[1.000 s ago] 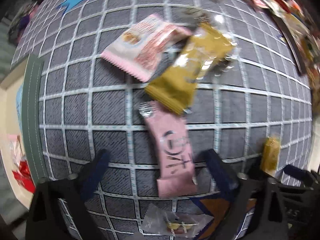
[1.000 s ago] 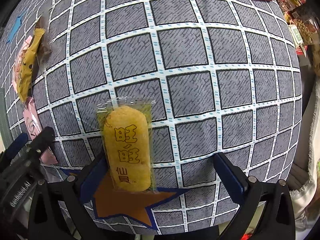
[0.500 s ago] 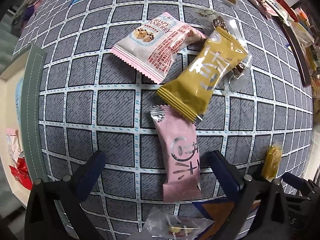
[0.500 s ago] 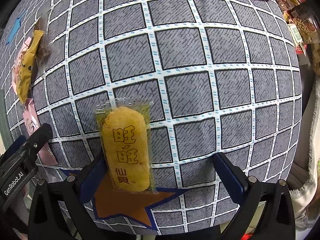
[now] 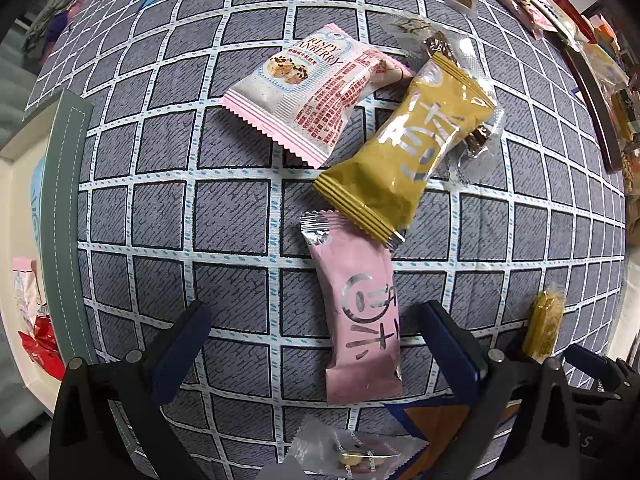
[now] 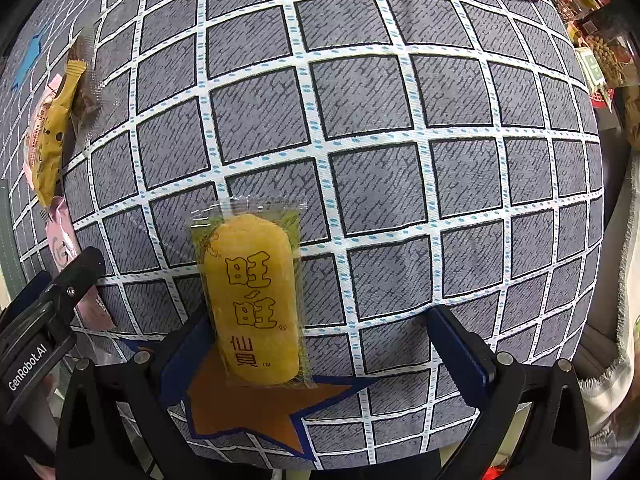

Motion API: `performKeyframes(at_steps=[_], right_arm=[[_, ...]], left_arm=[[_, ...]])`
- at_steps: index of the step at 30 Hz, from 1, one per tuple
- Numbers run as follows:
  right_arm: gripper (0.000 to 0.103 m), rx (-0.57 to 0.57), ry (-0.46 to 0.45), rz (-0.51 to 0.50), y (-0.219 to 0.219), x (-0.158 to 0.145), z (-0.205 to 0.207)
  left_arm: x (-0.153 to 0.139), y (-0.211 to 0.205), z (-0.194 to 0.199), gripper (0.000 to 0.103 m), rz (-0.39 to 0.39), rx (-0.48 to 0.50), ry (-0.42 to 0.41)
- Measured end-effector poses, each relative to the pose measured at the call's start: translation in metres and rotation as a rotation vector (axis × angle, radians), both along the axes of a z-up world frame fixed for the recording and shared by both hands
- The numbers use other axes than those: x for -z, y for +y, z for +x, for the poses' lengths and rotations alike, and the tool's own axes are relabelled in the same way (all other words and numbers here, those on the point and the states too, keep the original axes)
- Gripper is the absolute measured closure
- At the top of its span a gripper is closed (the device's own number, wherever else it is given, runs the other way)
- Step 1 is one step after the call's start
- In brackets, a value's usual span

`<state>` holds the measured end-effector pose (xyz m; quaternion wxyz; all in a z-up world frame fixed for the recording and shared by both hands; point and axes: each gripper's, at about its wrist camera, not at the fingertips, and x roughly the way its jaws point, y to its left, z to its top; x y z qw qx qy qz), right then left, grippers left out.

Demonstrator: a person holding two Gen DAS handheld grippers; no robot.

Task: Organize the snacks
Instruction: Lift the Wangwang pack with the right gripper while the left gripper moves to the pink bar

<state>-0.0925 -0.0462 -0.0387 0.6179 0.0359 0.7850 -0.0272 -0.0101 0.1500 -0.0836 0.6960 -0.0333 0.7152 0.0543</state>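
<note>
A: Your left hand-held gripper [image 5: 314, 338] is spread wide and holds nothing. The pink bar [image 5: 360, 312] lies flat on the worktop [image 5: 232, 208] between its fingers, nearer the right one. What worries you there?

B: The bar's top end is tucked under the mustard pack [image 5: 408, 152], or at least touching it; I can't tell which. If you close and lift, you may drag that pack along, and it in turn leans on the cranberry cookie pack [image 5: 312, 88]. The film is glossy too, so a pinch near one edge would likely slip or twist the bar.

A: And the right hand-held gripper [image 6: 324, 344]?

B: Also spread, gripping nothing. The rice cracker [image 6: 254, 304] sits hard against your left finger [image 6: 188, 344], well apart from the right one, partly over the orange star [image 6: 264, 412]. Close from here and, in my judgement, the far finger sweeps a long way before contact, so the pack could skid or fold instead of being caught squarely. The contents look brittle, so squeezing hard may crack them.

A: Anything else?

B: The two grippers are close; the left one's body [image 6: 44, 320] shows at the right camera's edge. Move both at once and you risk a knock. There's also a small clear packet [image 5: 352, 452] under the left gripper, near enough to snag.
</note>
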Motion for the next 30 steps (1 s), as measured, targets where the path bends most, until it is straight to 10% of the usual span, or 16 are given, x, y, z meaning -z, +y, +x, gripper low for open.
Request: performKeyframes(at_steps=[30], right_arm=[[0.011, -0.016, 0.007, 0.005, 0.004, -0.004, 0.002]], left_arm=[[-0.013, -0.007, -0.001, 0.01, -0.001, 0.066, -0.029]])
